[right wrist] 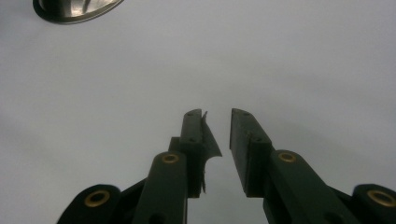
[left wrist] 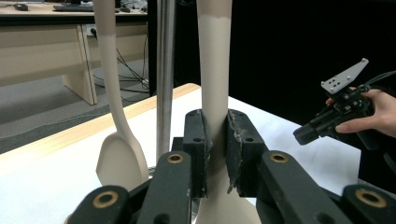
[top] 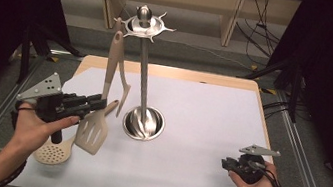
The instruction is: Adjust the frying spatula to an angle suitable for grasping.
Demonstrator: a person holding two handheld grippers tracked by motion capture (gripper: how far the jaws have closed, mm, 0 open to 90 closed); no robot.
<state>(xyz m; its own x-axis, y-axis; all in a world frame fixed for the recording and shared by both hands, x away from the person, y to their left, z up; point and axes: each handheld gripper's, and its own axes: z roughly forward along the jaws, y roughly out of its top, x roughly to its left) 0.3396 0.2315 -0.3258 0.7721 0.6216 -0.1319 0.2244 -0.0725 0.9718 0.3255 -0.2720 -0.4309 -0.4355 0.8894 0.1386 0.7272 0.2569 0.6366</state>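
Left claw [top: 100, 103] clamped on slotted turner [top: 93, 132], steel utensil stand [top: 144, 77], right claw [top: 225, 163] low over table [top: 199, 129]

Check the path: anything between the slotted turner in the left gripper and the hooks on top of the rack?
Nothing blocks it. The left gripper clamps the slotted turner by its handle beside the rack. One beige utensil hangs from the left hooks; the other hooks look free.

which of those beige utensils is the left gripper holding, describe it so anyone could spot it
Start at the steel utensil stand in the middle of the white table. Just left of its round base, the left gripper is shut on the slotted turner. Unlike the hanging spoon and the round perforated skimmer, it has long slots in a squarish blade.
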